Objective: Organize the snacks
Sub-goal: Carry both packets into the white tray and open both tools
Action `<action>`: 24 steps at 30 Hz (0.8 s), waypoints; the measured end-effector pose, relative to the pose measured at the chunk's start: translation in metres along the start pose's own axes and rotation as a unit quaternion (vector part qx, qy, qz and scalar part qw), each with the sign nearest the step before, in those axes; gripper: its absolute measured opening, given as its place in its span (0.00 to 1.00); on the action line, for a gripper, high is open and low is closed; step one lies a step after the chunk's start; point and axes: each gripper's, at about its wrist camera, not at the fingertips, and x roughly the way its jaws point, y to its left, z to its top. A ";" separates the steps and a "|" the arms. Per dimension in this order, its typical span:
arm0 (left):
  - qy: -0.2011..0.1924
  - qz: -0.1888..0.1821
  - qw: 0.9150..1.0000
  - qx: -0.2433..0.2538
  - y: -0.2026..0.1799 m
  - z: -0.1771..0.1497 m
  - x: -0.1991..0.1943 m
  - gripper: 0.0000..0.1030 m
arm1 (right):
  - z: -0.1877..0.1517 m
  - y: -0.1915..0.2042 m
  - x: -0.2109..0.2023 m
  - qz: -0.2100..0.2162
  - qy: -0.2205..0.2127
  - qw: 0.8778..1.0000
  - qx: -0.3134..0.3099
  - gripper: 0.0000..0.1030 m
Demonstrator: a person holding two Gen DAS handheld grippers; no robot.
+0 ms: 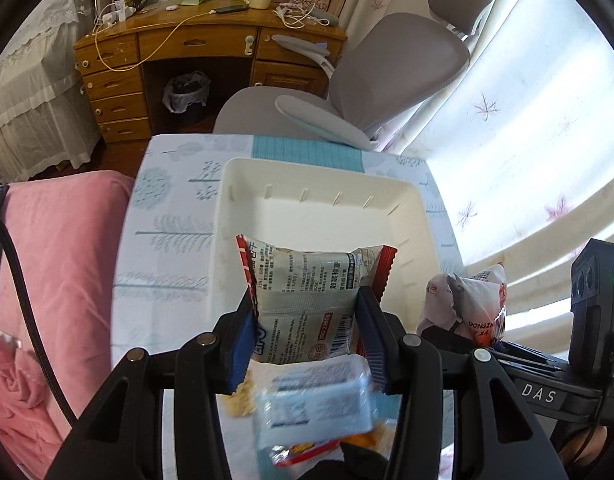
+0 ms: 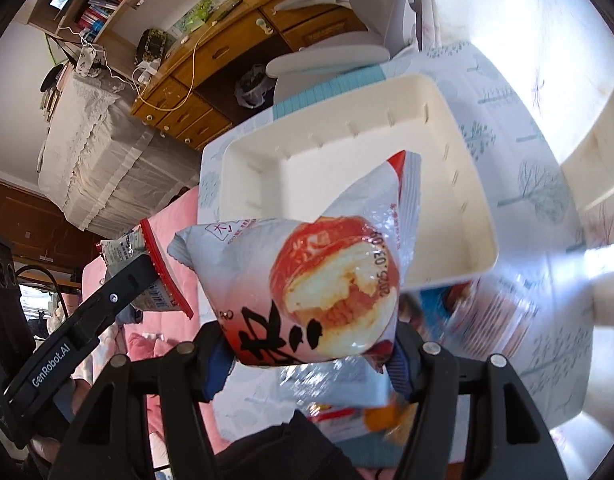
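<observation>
Two snack packets [image 1: 307,304] [image 2: 307,292] clamped, one per hand-held gripper [image 1: 305,340] [image 2: 307,364], above bin [image 1: 423,216].

Daylight floods in through the curtains [image 1: 507,128] on my right, washing them nearly white; glare burns out the surface [image 2: 579,280] in my right wrist view; both fisheye frames bend hard and darken to black at the corners; the loose packets [image 1: 315,404] nearest my lenses smear with motion blur.
</observation>
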 end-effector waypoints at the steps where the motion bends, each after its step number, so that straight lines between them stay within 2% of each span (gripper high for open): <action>1: -0.001 -0.001 1.000 -0.002 -0.004 0.003 0.006 0.45 | 0.005 -0.005 0.000 0.002 -0.005 1.000 -0.004 0.62; 10: -0.023 -0.001 1.000 -0.015 -0.028 0.019 0.051 0.45 | 0.037 -0.035 0.014 -0.017 -0.035 0.998 -0.044 0.62; 19: -0.025 0.016 0.999 -0.036 -0.029 0.018 0.072 0.46 | 0.046 -0.057 0.021 -0.013 -0.069 0.994 -0.082 0.64; 21: -0.026 0.021 0.999 -0.041 -0.029 0.017 0.072 0.52 | 0.047 -0.058 0.021 -0.010 -0.071 0.993 -0.089 0.66; 23: -0.027 0.025 0.998 -0.045 -0.029 0.016 0.071 0.69 | 0.048 -0.059 0.021 -0.006 -0.071 0.993 -0.089 0.71; 24: -0.027 0.027 0.998 -0.046 -0.029 0.016 0.070 0.72 | 0.048 -0.059 0.021 -0.004 -0.070 0.994 -0.086 0.74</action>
